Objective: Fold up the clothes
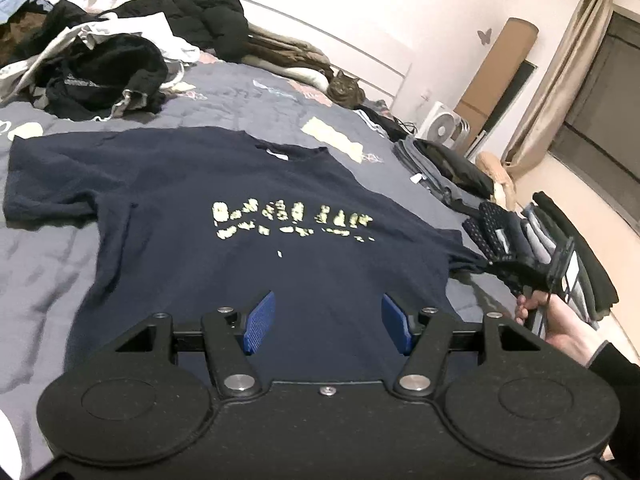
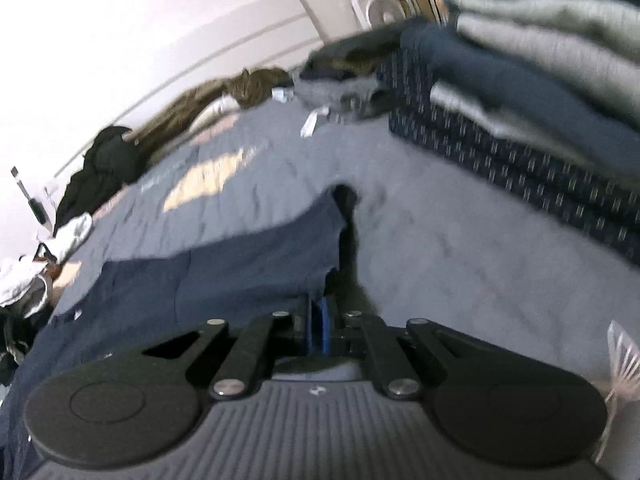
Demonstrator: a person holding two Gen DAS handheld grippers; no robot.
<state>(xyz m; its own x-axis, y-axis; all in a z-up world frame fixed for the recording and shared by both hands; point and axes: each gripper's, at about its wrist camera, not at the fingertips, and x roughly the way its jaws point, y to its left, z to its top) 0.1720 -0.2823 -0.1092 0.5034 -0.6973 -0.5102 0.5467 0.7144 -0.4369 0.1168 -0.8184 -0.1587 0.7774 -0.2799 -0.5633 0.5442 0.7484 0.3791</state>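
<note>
Navy cotton T-shirt [image 1: 224,216] with a cracked pale yellow print lies face up and spread flat on the grey quilted bedspread [image 1: 36,264], its collar toward the headboard.

Farthest left in the left wrist view, a heap of unfolded black, white and grey clothes [image 1: 100,68] sits at the head of the bed; its left part runs out of the picture, so the separate garments cannot be told apart. Right of it, a tabby cat [image 1: 345,89] rests by the white headboard rail [image 1: 320,36], only its head and chest clear.

Nearer the camera, the left gripper [image 1: 328,324] hangs over the shirt's lower half with its blue pads [image 1: 260,322] spread apart and nothing between them; whether they touch the cloth cannot be made out.

Further right, the shirt's sleeve is pulled to a point where the right gripper [image 1: 516,272] meets it. The right wrist view is blurred, but that gripper [image 2: 318,330] has its blue pads pressed together, clenched on the sleeve edge of the shirt [image 2: 256,264]. A bare hand [image 1: 560,320] holds the tool, its sleeve cut off by the frame.

At the far right, stacks of folded clothes [image 1: 520,232] stand along the bed's edge, a dotted navy piece among them; the lower layers are hidden.
</note>
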